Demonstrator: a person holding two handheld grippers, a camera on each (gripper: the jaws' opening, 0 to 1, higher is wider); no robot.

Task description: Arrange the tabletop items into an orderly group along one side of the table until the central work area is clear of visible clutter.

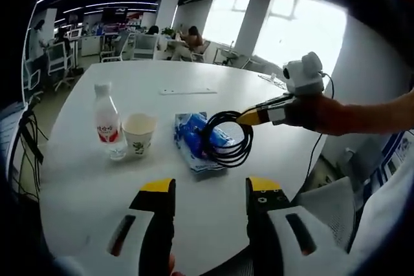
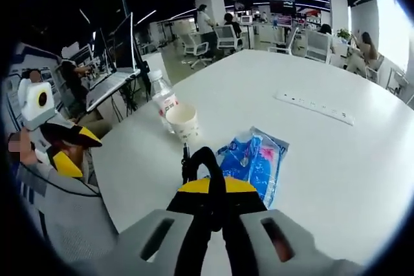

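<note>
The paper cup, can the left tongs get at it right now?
Probably yes. The left tongs are open and empty, and bare table lies between them and the paper cup. The bottle stands close beside it.

I can read no text here. The water bottle (image 1: 107, 123) on the desk (image 1: 194, 211) has a red and white label, the paper cup (image 1: 138, 134) a small print, the blue packet (image 1: 197, 139) markings, all too blurred.
</note>
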